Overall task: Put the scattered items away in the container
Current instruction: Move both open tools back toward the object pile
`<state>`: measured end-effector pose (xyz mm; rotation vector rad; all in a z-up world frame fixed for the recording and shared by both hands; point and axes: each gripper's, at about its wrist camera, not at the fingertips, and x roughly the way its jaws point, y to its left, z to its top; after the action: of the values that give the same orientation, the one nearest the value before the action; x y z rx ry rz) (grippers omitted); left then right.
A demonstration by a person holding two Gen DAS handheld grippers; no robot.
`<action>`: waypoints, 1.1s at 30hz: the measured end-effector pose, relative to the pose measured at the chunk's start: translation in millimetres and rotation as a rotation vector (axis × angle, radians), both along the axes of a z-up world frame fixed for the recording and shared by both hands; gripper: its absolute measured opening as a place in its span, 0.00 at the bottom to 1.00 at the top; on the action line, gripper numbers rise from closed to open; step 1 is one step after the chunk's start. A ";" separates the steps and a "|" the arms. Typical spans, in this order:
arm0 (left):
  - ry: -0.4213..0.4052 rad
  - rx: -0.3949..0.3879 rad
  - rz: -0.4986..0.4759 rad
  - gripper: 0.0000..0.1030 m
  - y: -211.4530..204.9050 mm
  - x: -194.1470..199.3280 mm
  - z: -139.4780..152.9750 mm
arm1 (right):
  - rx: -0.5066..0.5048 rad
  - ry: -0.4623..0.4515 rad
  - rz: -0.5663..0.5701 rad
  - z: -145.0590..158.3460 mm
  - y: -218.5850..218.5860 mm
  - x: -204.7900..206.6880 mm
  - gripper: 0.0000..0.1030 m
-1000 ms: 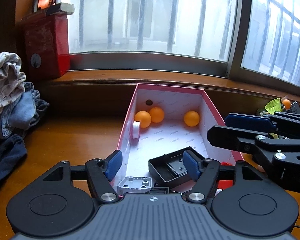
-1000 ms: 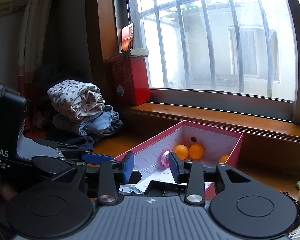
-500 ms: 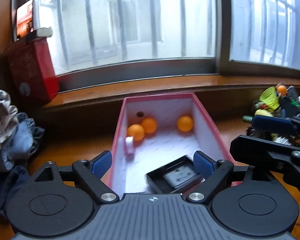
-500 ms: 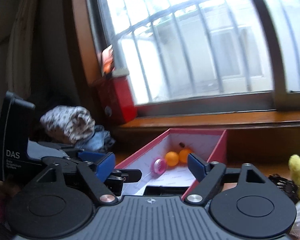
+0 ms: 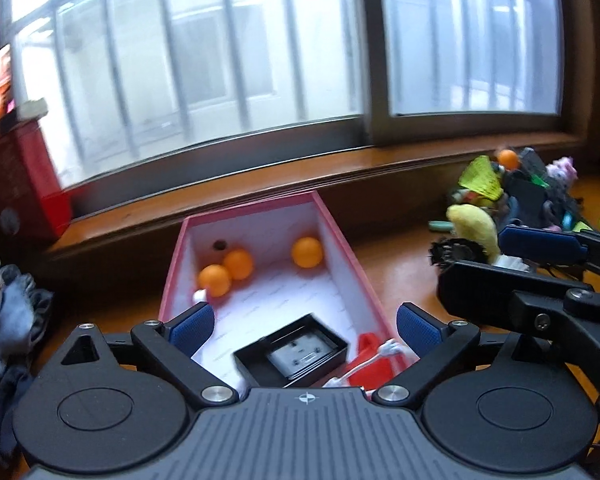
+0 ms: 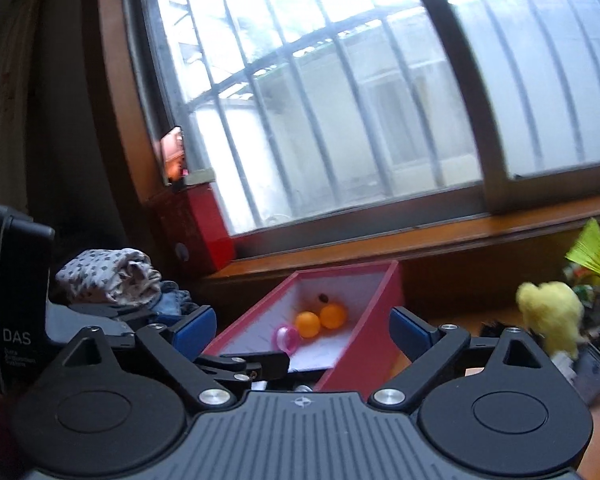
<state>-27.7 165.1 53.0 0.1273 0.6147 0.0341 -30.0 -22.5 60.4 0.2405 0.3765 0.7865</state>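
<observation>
The open rectangular cardboard box with pink outside and white lining [image 5: 342, 240] rests on the brown wooden surface [image 5: 404, 264] below the windowsill. Contents, counted in the left wrist view: three orange table-tennis balls [image 5: 307, 252] at the far end, one black square tray [image 5: 292, 354] at the near end, one red-and-white item [image 5: 370, 364] against the near right wall. The right wrist view adds one pink ring [image 6: 287, 339] beside two of the balls. One heap of scattered items lies well apart to the right, including a yellow plush toy [image 5: 474, 226] and one further orange ball [image 5: 507, 158].

The left gripper [image 5: 304, 326] hangs over the near end, jaws spread wide, grasping nothing. The right gripper [image 6: 303, 330] is likewise released and empty.

Compared with one second ago, both jaw pairs stand wider apart, and the grey plate formerly at the left fingers is out of view
</observation>
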 end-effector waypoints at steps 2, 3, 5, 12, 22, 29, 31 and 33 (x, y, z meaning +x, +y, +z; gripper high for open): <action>0.001 -0.007 -0.024 0.96 -8.5 5.3 0.7 | 0.005 -0.004 -0.049 -1.1 -12.6 -3.3 0.92; 0.003 -0.011 -0.033 0.96 -13.4 7.5 0.7 | 0.011 0.002 -0.071 -2.5 -18.8 -3.8 0.92; 0.006 -0.020 -0.050 0.96 -23.5 11.7 0.5 | 0.024 0.019 -0.113 -5.7 -31.1 -3.9 0.92; 0.050 -0.009 -0.089 0.97 -57.3 17.5 -8.4 | 0.023 0.082 -0.195 -19.8 -71.2 1.5 0.92; 0.070 -0.017 -0.133 0.97 -144.5 44.5 -10.2 | -0.017 0.072 -0.286 -18.6 -158.8 10.3 0.92; 0.106 -0.038 -0.263 0.97 -233.3 62.5 -30.7 | -0.142 0.051 -0.491 -31.7 -265.2 8.5 0.92; 0.120 -0.039 -0.319 0.98 -261.0 63.9 -40.6 | -0.183 0.066 -0.554 -39.3 -300.3 9.0 0.92; 0.140 -0.044 -0.381 0.98 -291.9 67.6 -50.6 | -0.211 0.086 -0.616 -47.8 -332.2 10.9 0.92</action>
<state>39.9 -126.8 2.4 0.2035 0.7218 -0.3592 -19.1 -354.7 12.6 0.1778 0.4334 0.1293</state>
